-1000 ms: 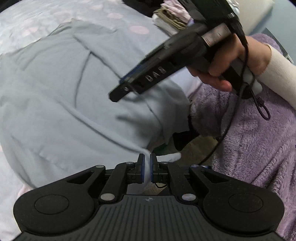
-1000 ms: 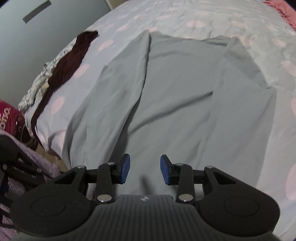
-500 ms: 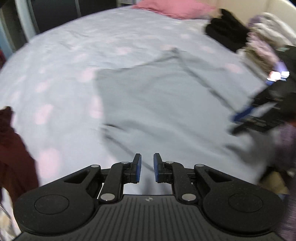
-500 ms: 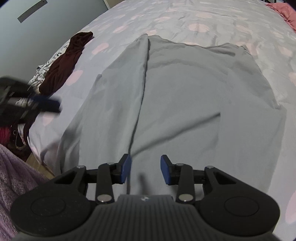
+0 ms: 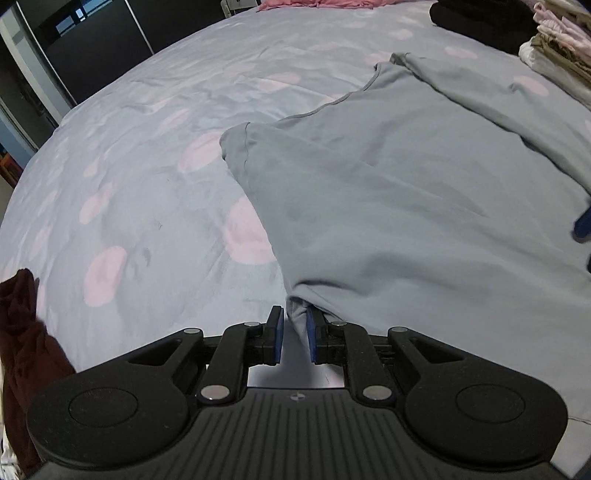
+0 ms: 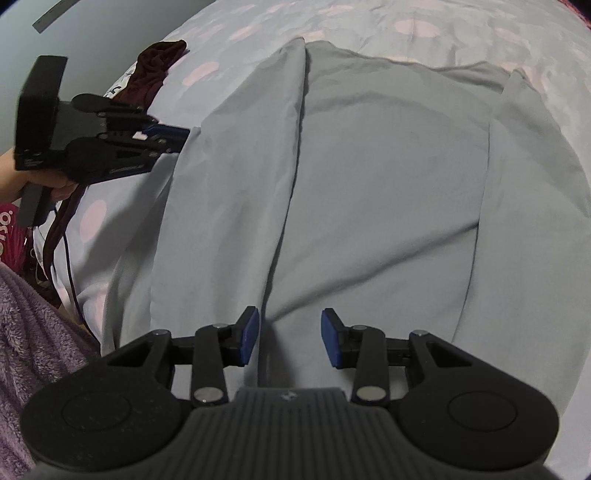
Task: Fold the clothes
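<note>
Grey garment [image 6: 388, 177] spread flat on dotted bedsheet [image 5: 140, 155] | left gripper [image 5: 294, 334] narrowly parted around its corner | right gripper [image 6: 289, 336] spread wide above it | no legible writing

— Room on the left? Plenty: bare dotted bedsheet [image 5: 147, 192] left of the grey garment [image 5: 388, 192], open right up to the pink pillow [image 5: 317, 3] at the far edge.
— Anything in the way there?
— Only a dark red garment [image 5: 22, 332] bunched at the near left edge.
— And on the right?
— Blocked along the far right by a stack of folded clothes [image 5: 557, 48], black clothing [image 5: 480, 18] just behind it.
— Over the middle?
— Free above the garment between left gripper [image 6: 173, 134] and right gripper [image 6: 290, 339]; purple fleece [image 6: 33, 332] crowding the near left corner.
</note>
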The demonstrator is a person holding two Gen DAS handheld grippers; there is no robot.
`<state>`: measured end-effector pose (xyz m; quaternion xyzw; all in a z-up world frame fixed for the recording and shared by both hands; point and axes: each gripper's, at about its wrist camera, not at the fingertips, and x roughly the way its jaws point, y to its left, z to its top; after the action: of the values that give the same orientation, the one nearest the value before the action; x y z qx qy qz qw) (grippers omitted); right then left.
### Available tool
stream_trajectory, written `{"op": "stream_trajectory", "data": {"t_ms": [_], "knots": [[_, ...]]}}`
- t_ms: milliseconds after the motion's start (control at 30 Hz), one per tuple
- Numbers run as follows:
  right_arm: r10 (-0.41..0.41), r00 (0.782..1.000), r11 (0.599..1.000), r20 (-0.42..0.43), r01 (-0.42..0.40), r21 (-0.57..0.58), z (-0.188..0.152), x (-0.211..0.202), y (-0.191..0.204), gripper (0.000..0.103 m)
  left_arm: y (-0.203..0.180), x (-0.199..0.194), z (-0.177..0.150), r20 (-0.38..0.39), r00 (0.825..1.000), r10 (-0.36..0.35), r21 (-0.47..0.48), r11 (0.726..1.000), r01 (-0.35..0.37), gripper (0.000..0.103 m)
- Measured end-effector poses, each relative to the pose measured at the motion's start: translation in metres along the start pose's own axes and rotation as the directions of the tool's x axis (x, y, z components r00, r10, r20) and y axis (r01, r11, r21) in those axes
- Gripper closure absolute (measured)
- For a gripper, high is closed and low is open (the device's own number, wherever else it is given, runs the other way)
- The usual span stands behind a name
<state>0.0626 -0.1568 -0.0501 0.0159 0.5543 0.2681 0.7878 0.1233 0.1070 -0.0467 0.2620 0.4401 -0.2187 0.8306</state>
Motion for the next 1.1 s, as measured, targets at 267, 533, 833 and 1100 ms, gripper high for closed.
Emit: {"op": "stream_trajectory", "data": {"t_ms": [267, 533, 833, 1100], "knots": [[0.049, 0.998, 0.999, -0.025, -0.049, -0.004, -0.015, 0.000, -0.002, 0.060, -0.003, -0.008, 0.000, 0.013, 1.000, 0.020, 0.030, 0.999, -0.020, 0.098], [0.047, 0.998, 0.999, -0.031, -0.048, -0.009, -0.032, -0.007, -0.007, 0.060, 0.015, -0.013, -0.003, -0.007, 0.999, 0.038, -0.122, 0.992, -0.039, 0.098], [0.055, 0.998, 0.998, -0.011, -0.055, -0.020, -0.047, -0.022, -0.004, 0.058, -0.011, -0.062, -0.021, -0.041, 0.999, -0.027, -0.188, 0.982, 0.019, 0.098], [0.067, 0.998, 0.997, 0.004, -0.067, -0.035, -0.063, -0.033, 0.001, 0.057, -0.088, -0.102, -0.048, -0.074, 0.985, -0.154, -0.176, 0.974, 0.139, 0.098]]}}
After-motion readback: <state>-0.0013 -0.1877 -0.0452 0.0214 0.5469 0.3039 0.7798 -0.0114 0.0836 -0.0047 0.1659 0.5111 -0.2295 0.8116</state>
